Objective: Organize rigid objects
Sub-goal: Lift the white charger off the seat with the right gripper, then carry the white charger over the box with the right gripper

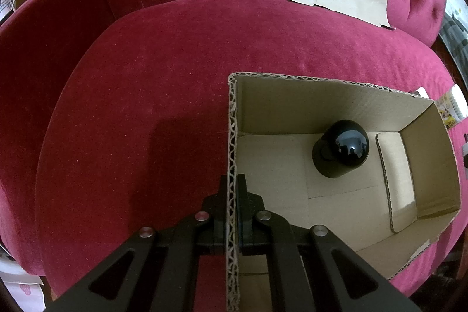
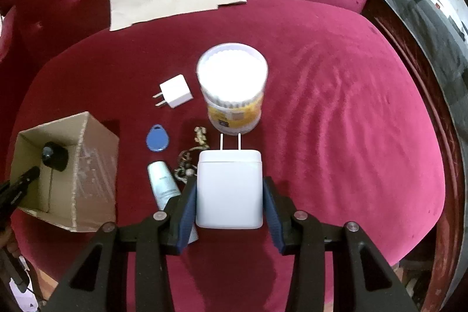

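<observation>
Dim fisheye views, dark corners; cotton-swab tub (image 2: 232,72) glares white.

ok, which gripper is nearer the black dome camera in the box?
Left. Left gripper clamps the cardboard box wall beside the black dome camera; right gripper holds the large white charger outside.

Both units same build: matte black linkage arms with teardrop cutouts, four round silver pivot screws each. Right gripper (image 2: 229,195) has ribbed blue pads on black fingers. Left gripper (image 1: 232,186) fingers plain black.
</observation>
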Tool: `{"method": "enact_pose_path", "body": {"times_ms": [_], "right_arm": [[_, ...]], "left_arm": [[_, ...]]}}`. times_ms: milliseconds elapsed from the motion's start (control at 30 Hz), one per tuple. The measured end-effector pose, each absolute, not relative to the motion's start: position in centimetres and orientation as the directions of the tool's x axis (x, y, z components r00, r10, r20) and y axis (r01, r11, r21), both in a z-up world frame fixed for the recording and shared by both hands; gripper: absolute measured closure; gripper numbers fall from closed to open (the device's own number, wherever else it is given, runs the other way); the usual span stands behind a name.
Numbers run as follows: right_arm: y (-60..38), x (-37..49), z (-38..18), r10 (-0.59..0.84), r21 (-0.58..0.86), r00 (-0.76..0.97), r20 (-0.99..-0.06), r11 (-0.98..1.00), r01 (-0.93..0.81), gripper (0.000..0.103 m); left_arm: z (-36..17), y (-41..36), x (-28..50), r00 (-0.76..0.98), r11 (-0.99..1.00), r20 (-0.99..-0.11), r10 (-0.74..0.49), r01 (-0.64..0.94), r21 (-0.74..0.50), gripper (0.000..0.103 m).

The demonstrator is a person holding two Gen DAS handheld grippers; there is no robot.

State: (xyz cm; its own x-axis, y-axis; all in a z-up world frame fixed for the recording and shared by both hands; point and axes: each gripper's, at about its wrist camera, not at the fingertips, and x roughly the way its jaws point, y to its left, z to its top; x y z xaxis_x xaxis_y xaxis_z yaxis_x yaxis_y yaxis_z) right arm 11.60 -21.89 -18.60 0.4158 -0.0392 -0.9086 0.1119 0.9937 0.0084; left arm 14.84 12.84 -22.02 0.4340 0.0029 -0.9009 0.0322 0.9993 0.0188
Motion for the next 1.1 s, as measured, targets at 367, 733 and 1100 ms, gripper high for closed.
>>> {"method": "enact_pose_path", "body": {"times_ms": [367, 733, 1100], "right_arm": [[-19.2, 11.3, -16.4, -0.028, 0.004, 0.452, -0.892, 0.998, 0.069, 0.057], [-16.6, 12.2, -15.4, -0.013, 0.003, 0.478, -0.878, 0.999, 0.032, 0.057], [-13.8, 12.9, -14.4, 0.037, 0.036, 0.506, -0.862, 0.999, -0.012, 0.057]], "left_arm": [[-22.0, 12.8, 14.9, 0.434, 0.999, -0.901, 0.004, 0.032, 0.019, 0.1], [-21.9, 12.8, 15.0, 0.434, 0.999, -0.901, 0.005, 0.032, 0.021, 0.1], [-21.8, 12.9, 15.1, 0.435, 0.999, -0.9, 0.006, 0.031, 0.022, 0.1]]}}
